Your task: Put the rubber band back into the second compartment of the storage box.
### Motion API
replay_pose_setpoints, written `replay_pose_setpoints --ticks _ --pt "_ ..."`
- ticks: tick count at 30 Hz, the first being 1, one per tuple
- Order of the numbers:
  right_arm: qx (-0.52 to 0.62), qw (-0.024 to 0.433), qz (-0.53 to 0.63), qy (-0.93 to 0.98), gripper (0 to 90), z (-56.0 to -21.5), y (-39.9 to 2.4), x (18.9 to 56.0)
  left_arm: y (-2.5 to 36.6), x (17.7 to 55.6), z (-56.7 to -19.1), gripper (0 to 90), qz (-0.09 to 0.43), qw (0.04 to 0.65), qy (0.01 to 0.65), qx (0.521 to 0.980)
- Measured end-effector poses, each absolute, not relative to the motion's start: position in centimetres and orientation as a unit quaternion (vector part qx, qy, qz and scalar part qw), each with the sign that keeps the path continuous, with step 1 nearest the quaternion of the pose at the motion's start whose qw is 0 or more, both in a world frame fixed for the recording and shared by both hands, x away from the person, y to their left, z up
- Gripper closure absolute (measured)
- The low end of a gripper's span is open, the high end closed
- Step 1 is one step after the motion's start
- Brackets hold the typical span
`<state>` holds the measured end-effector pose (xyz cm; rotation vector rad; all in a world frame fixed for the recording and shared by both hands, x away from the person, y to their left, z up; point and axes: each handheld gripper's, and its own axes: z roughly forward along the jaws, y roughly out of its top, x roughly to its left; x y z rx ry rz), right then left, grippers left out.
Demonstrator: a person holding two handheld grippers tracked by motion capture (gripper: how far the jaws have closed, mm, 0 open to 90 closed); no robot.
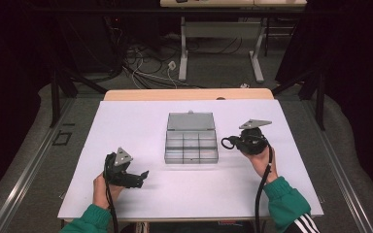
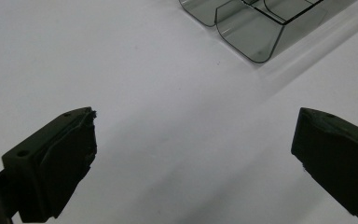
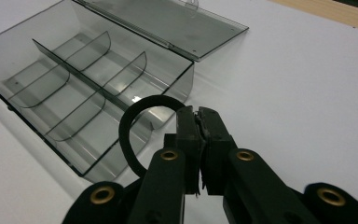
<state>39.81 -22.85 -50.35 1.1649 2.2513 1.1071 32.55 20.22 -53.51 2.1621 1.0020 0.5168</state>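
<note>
At the bottom of the high view two forearms in green sleeves come in, each hand with a gripper. The left gripper [image 1: 143, 174] is in the lower left part of the frame, low over the white counter [image 1: 126, 121], and its jaws point toward the right. In the left gripper view these jaws stand wide apart at the lower left and lower right corners, with only bare counter between them, so they hold nothing. The right gripper [image 1: 225, 142] is a little higher in the frame, right of centre, and its jaws point left toward the box. In the right gripper view its jaws are pressed together at the lower middle, and they pinch a black elastic ring [image 3: 133, 135]; the loop of the ring stands out to the left of the jaws, in front of the near corner of the box. The grey transparent box [image 1: 191, 144] lies at the centre of the high view, between the two grippers, its lid open and flat on the far side. Inside, dividers make six compartments. Beyond the counter, at the top of the frame, are cables on the floor and the legs of another table.
</note>
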Motion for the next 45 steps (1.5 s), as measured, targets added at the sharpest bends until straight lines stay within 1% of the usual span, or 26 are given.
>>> replay_pose_setpoints --ticks 15,21,35,45 --pt "0.393 0.178 0.398 0.810 88.3 -50.0 -20.1 40.6 20.1 32.6 -53.5 0.0 0.200 0.345 0.386 0.831" --pt "0.385 0.173 0.398 0.814 88.3 -50.3 -18.9 41.0 20.3 32.6 -53.6 0.0 0.198 0.345 0.387 0.832" --pt "0.369 0.174 0.394 0.824 88.3 -50.1 -17.9 40.8 20.3 32.4 -53.5 0.0 0.202 0.347 0.392 0.828" --pt "0.361 0.172 0.390 0.829 88.3 -50.0 -16.6 41.4 20.1 32.3 -53.5 0.0 0.199 0.349 0.390 0.828"
